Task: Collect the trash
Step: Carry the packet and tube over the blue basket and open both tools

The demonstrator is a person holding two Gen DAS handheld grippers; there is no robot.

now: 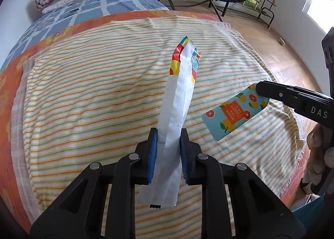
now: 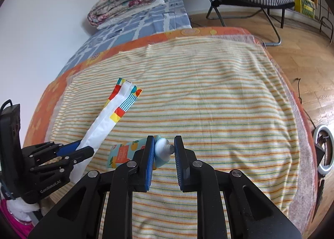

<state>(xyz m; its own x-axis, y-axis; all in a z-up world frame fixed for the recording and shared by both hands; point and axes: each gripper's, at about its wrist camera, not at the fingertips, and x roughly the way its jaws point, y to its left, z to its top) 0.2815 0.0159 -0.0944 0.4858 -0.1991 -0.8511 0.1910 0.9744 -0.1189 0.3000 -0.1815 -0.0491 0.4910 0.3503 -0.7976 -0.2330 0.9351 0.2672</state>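
The left gripper [image 1: 167, 151] pinches a long white wrapper [image 1: 177, 101] that stands up the middle of the left wrist view, above the striped towel [image 1: 83, 92]. At right of that frame, the right gripper [image 2: 163, 151] clamps a blue fruit-print tube [image 1: 235, 113] by its capless neck end.

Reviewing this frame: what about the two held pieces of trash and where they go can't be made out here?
- Left wrist view: lower part of the long white wrapper partly covered by the left gripper.
- Right wrist view: fruit-print tube, its threaded neck between the right gripper pads; contact unclear.
- Both views: no trash bin is identifiable.
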